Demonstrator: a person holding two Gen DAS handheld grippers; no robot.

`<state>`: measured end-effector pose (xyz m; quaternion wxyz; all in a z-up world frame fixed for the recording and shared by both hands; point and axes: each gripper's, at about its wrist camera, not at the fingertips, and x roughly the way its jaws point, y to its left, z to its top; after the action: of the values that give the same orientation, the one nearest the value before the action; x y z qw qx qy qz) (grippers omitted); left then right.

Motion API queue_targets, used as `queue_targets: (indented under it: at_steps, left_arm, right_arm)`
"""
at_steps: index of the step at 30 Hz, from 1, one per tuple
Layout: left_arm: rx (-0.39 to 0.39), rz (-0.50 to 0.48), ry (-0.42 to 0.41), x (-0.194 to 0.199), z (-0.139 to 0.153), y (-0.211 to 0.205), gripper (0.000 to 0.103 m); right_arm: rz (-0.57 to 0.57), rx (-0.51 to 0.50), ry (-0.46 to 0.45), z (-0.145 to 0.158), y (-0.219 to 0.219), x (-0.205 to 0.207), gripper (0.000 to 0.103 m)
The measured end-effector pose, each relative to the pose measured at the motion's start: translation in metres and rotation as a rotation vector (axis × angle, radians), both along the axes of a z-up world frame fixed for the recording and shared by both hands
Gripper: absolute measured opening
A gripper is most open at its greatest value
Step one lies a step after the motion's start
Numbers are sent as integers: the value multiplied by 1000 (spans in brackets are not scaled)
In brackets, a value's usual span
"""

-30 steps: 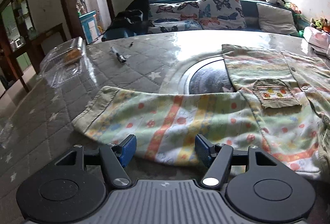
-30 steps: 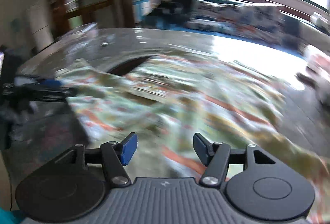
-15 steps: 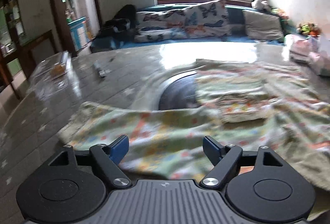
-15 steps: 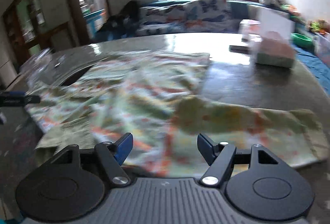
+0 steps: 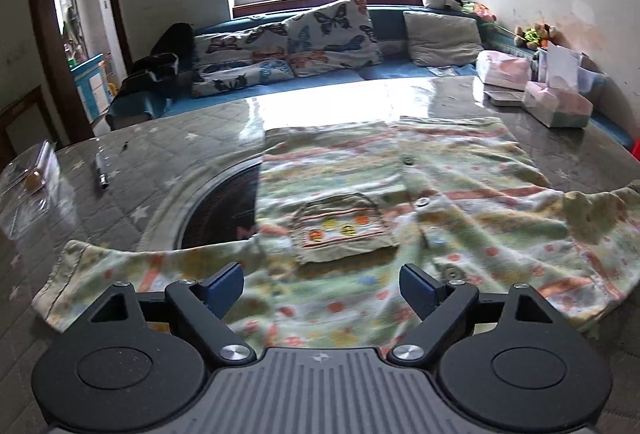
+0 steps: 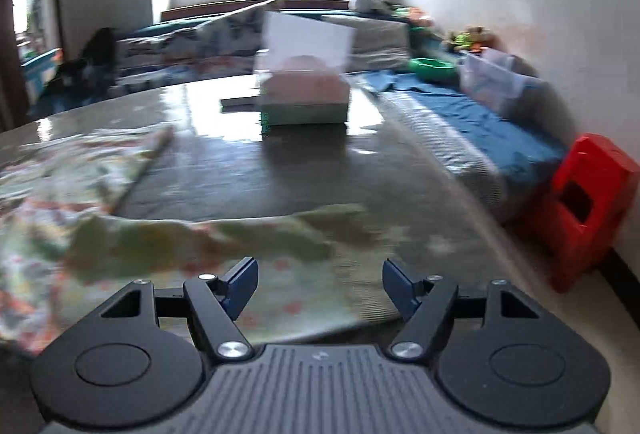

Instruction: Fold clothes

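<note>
The left gripper (image 5: pixel 322 284) is opening, empty, over the pale green, orange-striped cotton shirt (image 5: pixel 360 210) (spread flat); the right gripper (image 6: pixel 320 284) hangs unclenched above its sleeve (image 6: pixel 224 234).

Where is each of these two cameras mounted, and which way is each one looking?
Left wrist: sits on the left gripper, looking across the flowery shirt on the table toward the sofa and window; only its opening blue-tipped fingers show, nothing between them.
Right wrist: sits on the right gripper, over a shirt sleeve, facing the tissue box and red stool; only its open fingers show.
Shared: shirt, table, sofa, window, tissue box.
</note>
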<state>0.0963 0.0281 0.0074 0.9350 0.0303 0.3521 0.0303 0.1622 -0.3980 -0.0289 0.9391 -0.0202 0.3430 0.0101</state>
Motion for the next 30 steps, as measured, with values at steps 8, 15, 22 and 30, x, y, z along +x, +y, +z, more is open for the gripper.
queue_targets:
  at_steps: [8, 15, 22, 30]
  left_arm:
    - [5, -42, 16, 10, -4, -21, 91]
    - [14, -59, 37, 16, -11, -30, 91]
    - [20, -56, 52, 17, -17, -32, 92]
    - [17, -69, 64, 13, -23, -33, 94]
  right_arm:
    - [-39, 24, 34, -11, -20, 1, 66]
    - [-41, 47, 29, -12, -20, 2, 47]
    - [-75, 187, 5, -8, -30, -1, 22]
    - [-4, 305, -86, 31, -13, -9, 10]
